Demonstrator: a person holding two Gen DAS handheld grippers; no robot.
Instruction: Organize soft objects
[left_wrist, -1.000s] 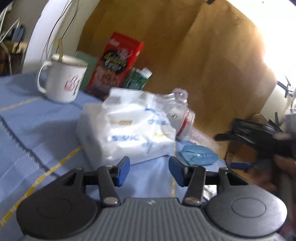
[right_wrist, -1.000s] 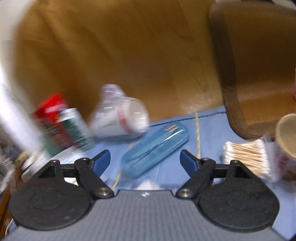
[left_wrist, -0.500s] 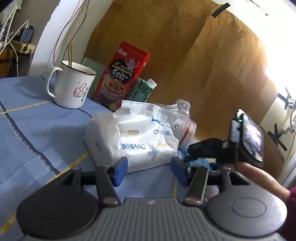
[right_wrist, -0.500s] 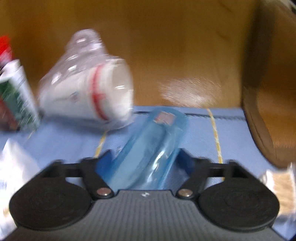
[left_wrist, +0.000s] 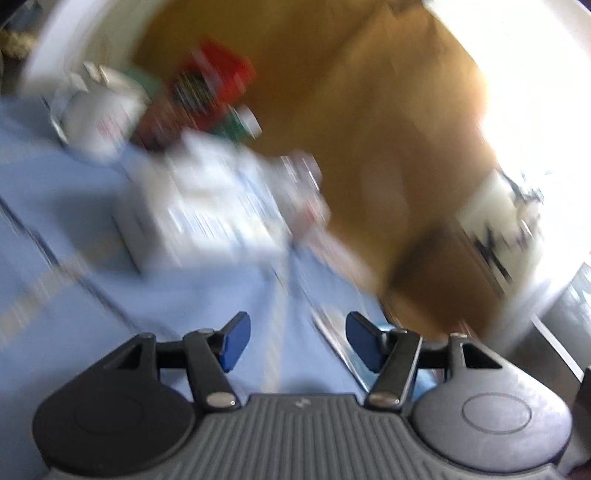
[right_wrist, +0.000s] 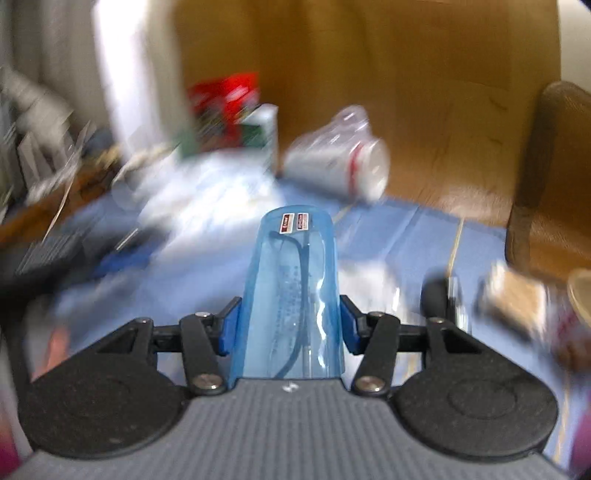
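- Right wrist view: the blue translucent case (right_wrist: 291, 291) sits clamped between the two blue pads of the right gripper (right_wrist: 290, 328), its near end against the gripper body and its far end, with two small labels, pointing away over the blue tablecloth (right_wrist: 417, 236).
- Handling, as a judgement: the case looks light, thin-walled and glossy, so it may flex under pressure and slide between the pads. The grip across its two long sides near mid-length looks suitable; moderate closing force should suffice.
- Far right of the case lies a bagged roll with a red band (right_wrist: 343, 166), on its side.
- Far left of the case lies a white soft pack (right_wrist: 207, 195), heavily blurred. It will probably compress easily; take it across a narrow side.
- Left wrist view: the left gripper (left_wrist: 293, 341) has its tongs apart with nothing between them, above the cloth.
- A white mug (left_wrist: 99, 122) and a red box (left_wrist: 207, 88) stand at the far left; blur hides their details.
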